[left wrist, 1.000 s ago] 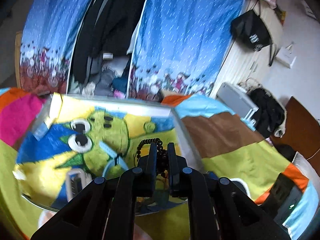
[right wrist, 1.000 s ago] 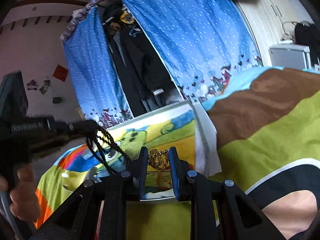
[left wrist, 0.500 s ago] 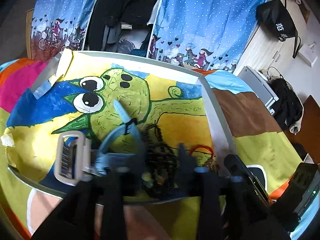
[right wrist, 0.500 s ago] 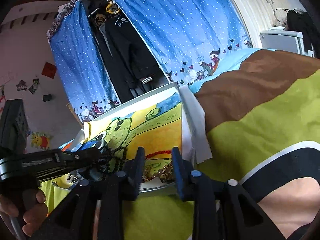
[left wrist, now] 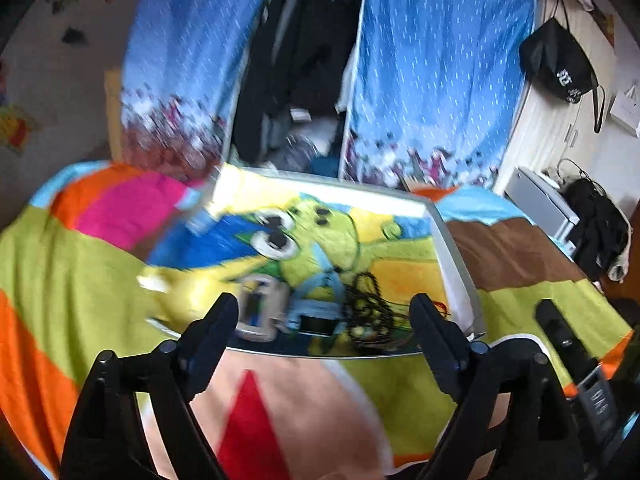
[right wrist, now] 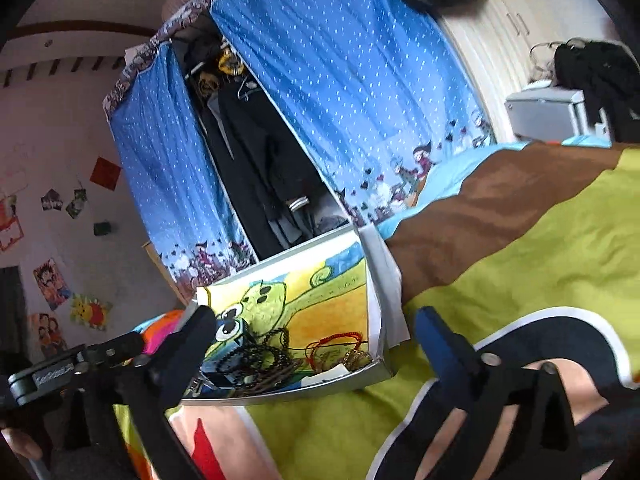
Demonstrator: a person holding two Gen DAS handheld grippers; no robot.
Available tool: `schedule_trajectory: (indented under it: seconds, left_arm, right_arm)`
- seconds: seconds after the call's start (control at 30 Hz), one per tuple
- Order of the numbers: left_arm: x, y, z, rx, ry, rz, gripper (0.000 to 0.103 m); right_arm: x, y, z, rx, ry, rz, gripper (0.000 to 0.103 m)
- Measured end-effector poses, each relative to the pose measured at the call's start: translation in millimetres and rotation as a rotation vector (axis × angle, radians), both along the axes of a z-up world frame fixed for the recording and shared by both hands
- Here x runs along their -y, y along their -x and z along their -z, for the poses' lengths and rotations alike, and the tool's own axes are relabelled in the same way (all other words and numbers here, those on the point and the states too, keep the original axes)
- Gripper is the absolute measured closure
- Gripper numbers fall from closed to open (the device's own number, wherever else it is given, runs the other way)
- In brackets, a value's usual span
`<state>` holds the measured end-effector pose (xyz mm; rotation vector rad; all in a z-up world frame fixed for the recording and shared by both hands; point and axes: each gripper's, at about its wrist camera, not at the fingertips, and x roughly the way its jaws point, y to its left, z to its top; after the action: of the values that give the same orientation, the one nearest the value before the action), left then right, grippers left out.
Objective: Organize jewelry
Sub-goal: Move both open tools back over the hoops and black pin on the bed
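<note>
A painted cartoon tray with a white rim lies on a colourful blanket. Along its near edge lie a heap of black beads, a blue watch, a white strap piece and a red cord. My left gripper is wide open and holds nothing, hovering just short of that edge. In the right wrist view the tray shows the black beads, a red cord bracelet and a small gold piece. My right gripper is open too, with nothing in it.
The left gripper's body reaches in from the left, with a hand below it. Blue curtains frame a wardrobe of dark clothes behind the bed. A black bag hangs at the right, above a grey box.
Both grippers were shut, the left on the black beads and the right on the gold piece. Both are now open and drawn back, and those pieces lie on the tray.
</note>
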<state>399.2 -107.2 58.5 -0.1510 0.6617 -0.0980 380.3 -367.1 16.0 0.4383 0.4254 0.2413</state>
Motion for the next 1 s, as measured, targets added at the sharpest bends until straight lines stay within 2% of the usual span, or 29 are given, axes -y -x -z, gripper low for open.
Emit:
schedule_trajectory:
  seconds: [0.17,0.37,0.6,0.83,1.0]
  left_arm:
    - [-14,47,-17,0.102,-0.066,-0.017,0.014]
    - [-31,94,-22,0.137,-0.099,-0.002,0.013]
    - [-58,149,-10,0.138,-0.113,0.022,0.013]
    - [-90,193,13,0.106,-0.125,0.019,0.013]
    - [-110,210,35,0.051,-0.105,0.038,0.013]
  right_arm:
    - [-12,34,-17,0.051,0.076,0.023,0.0]
    - [-41,81,-23,0.135,0.244,0.049,0.0]
    - [-68,138,-22,0.172,0.32,0.003,0.0]
    - [-90,178,-18,0.156,0.366,-0.042,0.0]
    - [-104,198,-5,0.065,0.383,-0.064,0.0]
